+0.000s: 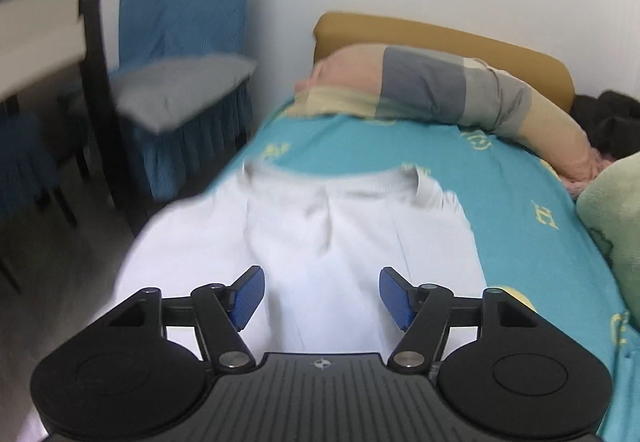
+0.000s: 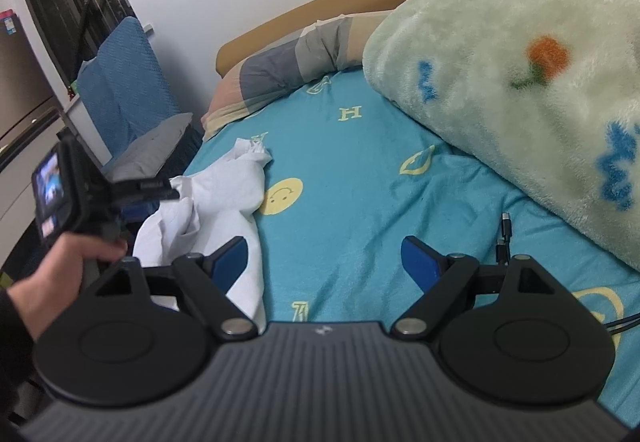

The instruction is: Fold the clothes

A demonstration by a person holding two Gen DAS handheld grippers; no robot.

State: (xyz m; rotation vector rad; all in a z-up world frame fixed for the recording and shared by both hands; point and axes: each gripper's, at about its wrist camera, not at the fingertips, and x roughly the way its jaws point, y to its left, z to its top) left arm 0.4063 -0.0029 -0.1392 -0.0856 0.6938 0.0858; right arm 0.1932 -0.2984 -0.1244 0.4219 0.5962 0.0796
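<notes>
White cotton garment (image 1: pixel 320 242) lies rumpled on the bed (image 2: pixel 360 202), left side; soft, light, floppy, so probably pinch hem corners. Left tongs (image 1: pixel 321 296) and right tongs (image 2: pixel 325 262) both apart, empty.

a green fleece blanket (image 2: pixel 520 90) lies heaped on the turquoise sheet (image 2: pixel 360 178) beside a striped pillow (image 1: pixel 448 90).

So I'm looking at a bed (image 2: pixel 360 178) with a teal sheet, yellow letters and smileys printed on it. A white garment (image 1: pixel 328 242) lies rumpled along its left edge. A striped pillow (image 1: pixel 440 86) sits up at the headboard, a fuzzy pale-green blanket (image 2: pixel 520 82) is heaped on the right, and a black cable (image 2: pixel 505 238) lies just beside the blanket.
</notes>
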